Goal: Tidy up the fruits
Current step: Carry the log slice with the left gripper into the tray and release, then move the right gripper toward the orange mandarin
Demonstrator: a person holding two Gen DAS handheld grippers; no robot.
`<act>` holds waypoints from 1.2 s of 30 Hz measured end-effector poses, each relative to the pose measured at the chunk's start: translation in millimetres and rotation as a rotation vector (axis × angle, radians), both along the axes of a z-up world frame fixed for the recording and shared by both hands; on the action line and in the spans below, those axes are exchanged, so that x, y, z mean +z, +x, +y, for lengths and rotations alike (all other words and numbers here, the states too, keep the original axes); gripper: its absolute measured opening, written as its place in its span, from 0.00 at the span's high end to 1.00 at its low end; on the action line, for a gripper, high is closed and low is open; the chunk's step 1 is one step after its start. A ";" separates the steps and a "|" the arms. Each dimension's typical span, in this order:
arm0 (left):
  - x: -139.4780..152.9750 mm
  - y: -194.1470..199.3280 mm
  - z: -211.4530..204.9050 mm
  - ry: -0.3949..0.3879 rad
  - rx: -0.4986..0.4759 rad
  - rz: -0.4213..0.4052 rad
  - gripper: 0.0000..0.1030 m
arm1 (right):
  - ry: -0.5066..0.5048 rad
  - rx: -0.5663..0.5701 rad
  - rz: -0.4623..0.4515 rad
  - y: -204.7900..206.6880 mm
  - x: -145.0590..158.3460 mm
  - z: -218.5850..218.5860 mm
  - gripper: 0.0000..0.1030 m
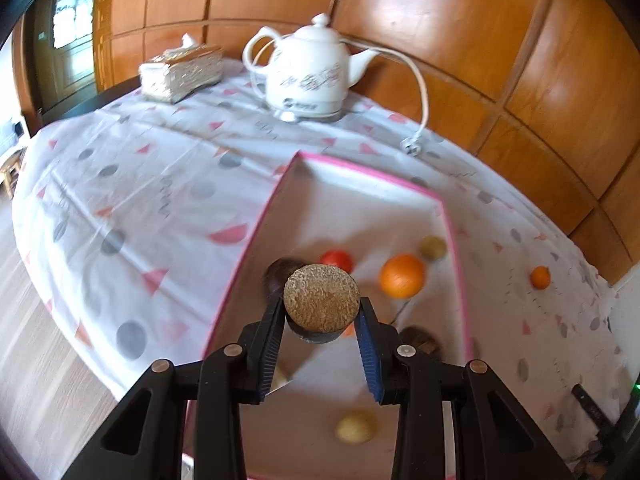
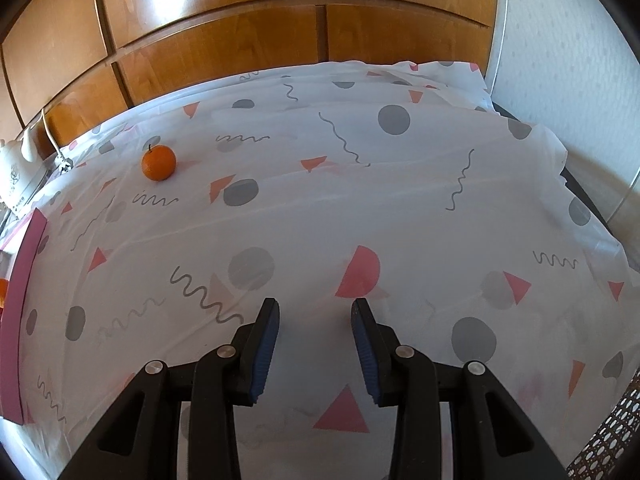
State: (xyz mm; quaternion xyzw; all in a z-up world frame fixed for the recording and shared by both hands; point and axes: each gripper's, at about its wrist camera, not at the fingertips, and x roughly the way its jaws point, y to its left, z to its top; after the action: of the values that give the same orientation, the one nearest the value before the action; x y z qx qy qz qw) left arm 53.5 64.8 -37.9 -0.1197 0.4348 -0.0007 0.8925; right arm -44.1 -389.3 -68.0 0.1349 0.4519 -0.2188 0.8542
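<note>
Left gripper (image 1: 322, 306) clamps a round, rough-skinned tan fruit (image 1: 321, 298) between its blue pads; pads press on both sides of it, fruit held at the fingertips, dark underside showing below. It hangs above the open pink-edged box (image 1: 454, 232) on the patterned tablecloth (image 1: 132, 184).

In the box, beyond the held fruit: a red fruit (image 1: 337, 260), a large orange (image 1: 402, 276) to its right, a small pale green-brown fruit (image 1: 433, 248) near the right wall. A dark round fruit (image 1: 276, 274) sits just behind and left of the held one, partly hidden by it. Nearer the camera, a yellowish fruit (image 1: 356, 426) lies on the box floor between the gripper's arms; another dark one (image 1: 422, 340) shows beside the right finger.

Outside the box, right of its wall and well apart: a small tangerine (image 1: 540, 277) alone on the cloth.

Right gripper (image 2: 315, 308): jaws apart, nothing between them, only cloth beneath. The same tangerine (image 2: 159, 162) lies far ahead and to the left of it, not near the fingers. Pink box edge (image 2: 24, 300) at the left margin of that view.

Background: white teapot-style kettle (image 1: 308, 72) with cord, tissue box (image 1: 182, 72), wooden panelled wall (image 1: 460, 20).
</note>
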 end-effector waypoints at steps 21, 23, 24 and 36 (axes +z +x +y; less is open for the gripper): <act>-4.1 -11.6 2.8 0.016 0.025 -0.021 0.50 | -0.038 0.021 0.018 2.7 5.6 15.1 0.63; -1.5 -13.3 2.7 0.021 0.029 -0.027 0.50 | -0.037 0.023 0.018 2.8 5.3 15.6 0.63; -0.7 -14.0 2.7 0.023 0.032 -0.029 0.49 | -0.036 0.022 0.018 2.3 5.1 15.8 0.63; 2.8 -18.9 1.7 0.021 0.035 -0.038 0.47 | -0.032 0.052 0.018 7.1 5.6 23.0 0.63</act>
State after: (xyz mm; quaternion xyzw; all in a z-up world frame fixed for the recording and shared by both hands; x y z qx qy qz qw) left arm 34.6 66.4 -35.2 -0.1179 0.4155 0.0173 0.9018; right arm -37.0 -366.3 -62.4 0.1077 0.4594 -0.2048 0.8576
